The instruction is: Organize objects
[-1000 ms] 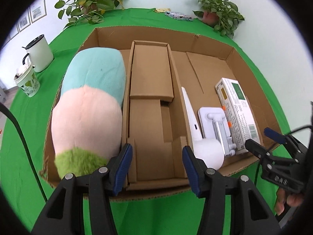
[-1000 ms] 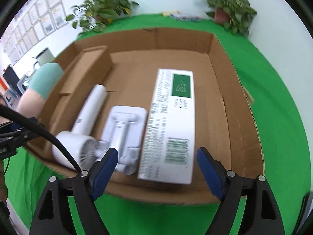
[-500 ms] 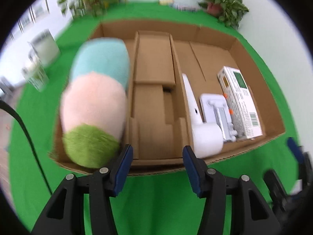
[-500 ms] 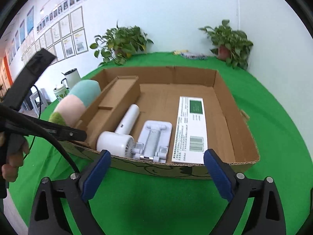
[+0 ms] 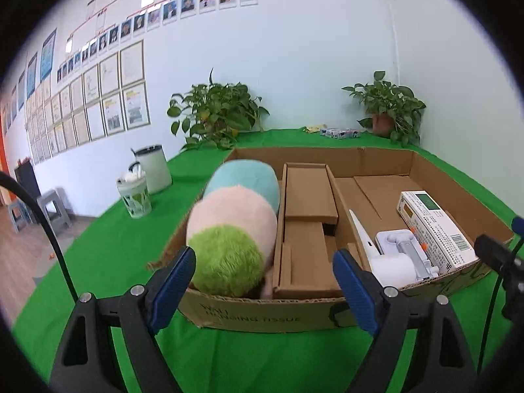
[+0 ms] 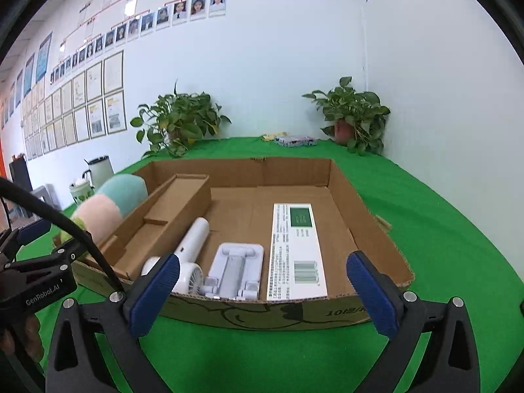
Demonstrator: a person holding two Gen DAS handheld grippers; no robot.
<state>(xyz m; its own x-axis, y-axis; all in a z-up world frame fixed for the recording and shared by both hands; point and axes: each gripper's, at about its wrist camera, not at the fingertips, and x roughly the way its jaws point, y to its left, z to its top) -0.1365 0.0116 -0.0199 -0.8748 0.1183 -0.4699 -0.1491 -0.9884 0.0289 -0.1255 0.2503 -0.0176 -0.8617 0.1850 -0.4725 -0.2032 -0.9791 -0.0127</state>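
A shallow cardboard box (image 5: 249, 308) (image 6: 366, 216) lies on the green table. In it lie a plush toy (image 5: 235, 216) (image 6: 104, 209) with teal, pink and green bands at the left, a cardboard insert (image 5: 308, 222) (image 6: 170, 216), a white handheld fan (image 5: 383, 258) (image 6: 190, 249), a white folding stand (image 5: 406, 249) (image 6: 235, 268) and a white carton (image 5: 435, 229) (image 6: 296, 249) with a barcode. My left gripper (image 5: 265, 285) is open and empty in front of the box. My right gripper (image 6: 262, 291) is open and empty, also short of the box's near wall.
Two potted plants (image 5: 216, 114) (image 5: 389, 108) stand at the table's back edge. A white kettle (image 5: 152, 167) and a patterned cup (image 5: 134, 196) stand left of the box. Small packets (image 6: 294, 140) lie at the far edge. Stools (image 5: 52, 206) stand on the floor at left.
Both grippers have pulled back from over the box and tilted up, so the wall now shows. The left gripper's jaws have opened wider. The objects in the box have not moved.
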